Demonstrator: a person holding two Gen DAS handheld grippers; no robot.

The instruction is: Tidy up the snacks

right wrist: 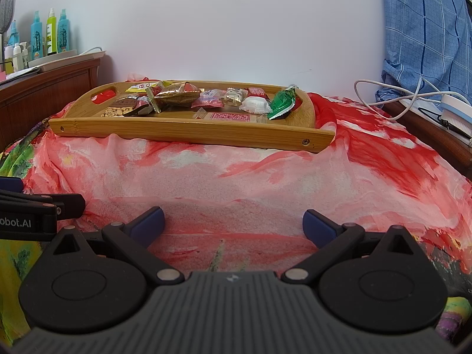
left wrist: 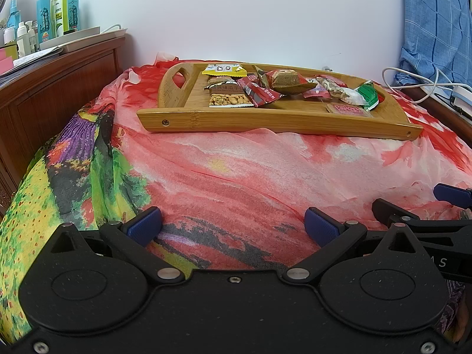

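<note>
A bamboo tray (left wrist: 265, 122) with a handle cut-out lies at the far side of the cloth-covered table; it also shows in the right wrist view (right wrist: 188, 134). Several wrapped snacks lie in it: a peanut pack (left wrist: 228, 98), a yellow packet (left wrist: 224, 70), a gold-brown pouch (left wrist: 287, 82), a green packet (left wrist: 367, 94), red packets (left wrist: 259, 93). The green packet (right wrist: 281, 103) and gold pouch (right wrist: 177, 96) show in the right view too. My left gripper (left wrist: 233, 225) is open and empty, well short of the tray. My right gripper (right wrist: 233, 224) is open and empty, beside the left.
A red, floral cloth (left wrist: 236, 171) covers the table. A wooden headboard (left wrist: 59, 88) with spray bottles (left wrist: 59, 11) stands at left. White cables (right wrist: 398, 97) and a blue checked fabric (right wrist: 427, 29) lie at right.
</note>
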